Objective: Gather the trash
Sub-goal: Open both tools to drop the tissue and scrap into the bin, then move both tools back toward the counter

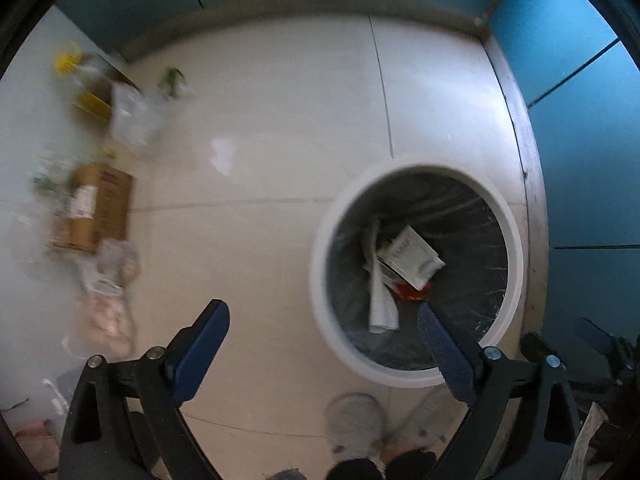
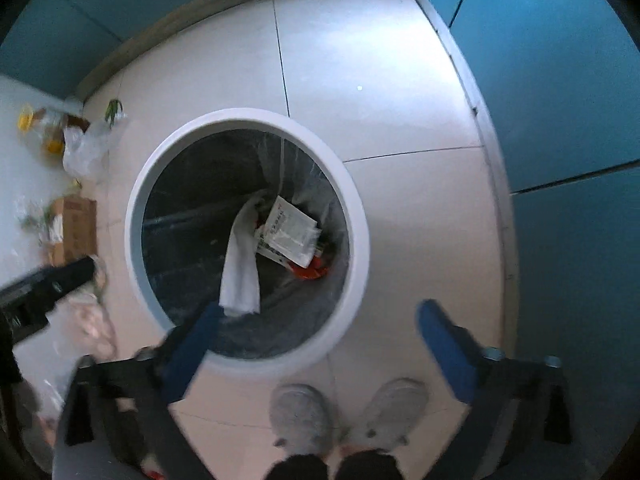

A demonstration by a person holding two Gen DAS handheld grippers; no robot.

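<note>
A round white-rimmed trash bin [image 1: 320, 240] [image 2: 360, 240] with a dark liner stands on the pale tile floor. Inside lie a white paper pack [image 1: 412, 258] [image 2: 292, 232], a white tissue strip [image 1: 382, 300] [image 2: 240, 272] and a red wrapper [image 1: 412, 292] [image 2: 310, 272]. My left gripper [image 1: 324, 310] is open and empty, high above the floor beside the bin's left rim. My right gripper [image 2: 320, 308] is open and empty above the bin's near rim. Trash lies on a white table at the left: a cardboard box [image 1: 100, 208] [image 2: 76, 228], clear plastic bags [image 1: 132, 116] [image 2: 84, 152] and yellow items [image 1: 68, 60] [image 2: 26, 122].
Blue wall panels [image 1: 580, 140] [image 2: 560, 80] enclose the corner behind and right of the bin. The person's grey shoes [image 1: 356, 420] [image 2: 304, 416] stand just in front of the bin. A bag of pinkish items [image 1: 108, 320] [image 2: 96, 324] sits at the table's edge. The left gripper's black body [image 2: 44, 284] shows at the right wrist view's left edge.
</note>
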